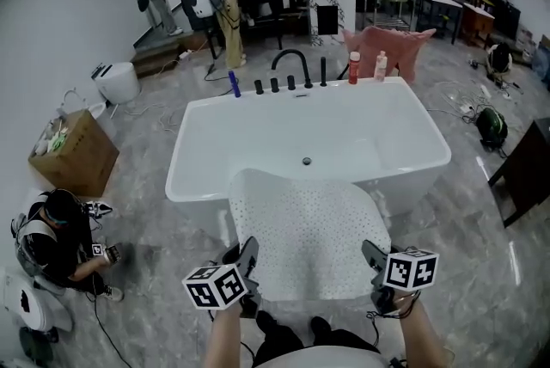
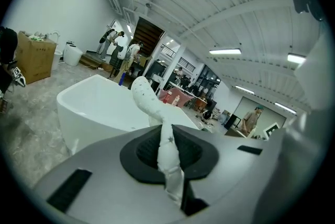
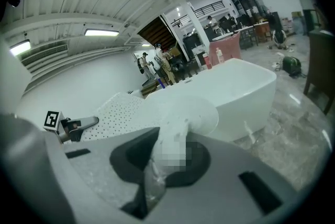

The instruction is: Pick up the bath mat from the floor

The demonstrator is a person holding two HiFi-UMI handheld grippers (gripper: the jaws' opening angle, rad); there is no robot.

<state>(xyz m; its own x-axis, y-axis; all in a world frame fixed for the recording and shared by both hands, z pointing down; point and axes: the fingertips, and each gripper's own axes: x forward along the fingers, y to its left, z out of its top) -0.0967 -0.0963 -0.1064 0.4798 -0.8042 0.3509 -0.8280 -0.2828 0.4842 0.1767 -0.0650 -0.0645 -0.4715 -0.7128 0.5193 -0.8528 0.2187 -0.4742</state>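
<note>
Bath mat (image 1: 305,229) hangs between left gripper (image 1: 247,261) at 7 o'clock and right gripper (image 1: 375,261) at 5, fingers (image 2: 94,165) clamped on its corners. Thin pinches may slip, or its 12 o'clock edge may snag the bathtub (image 1: 206,143).

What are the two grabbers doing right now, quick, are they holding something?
Left gripper: shut on one near corner of the white dotted bath mat.
Right gripper: shut on the mat's other near corner.
</note>
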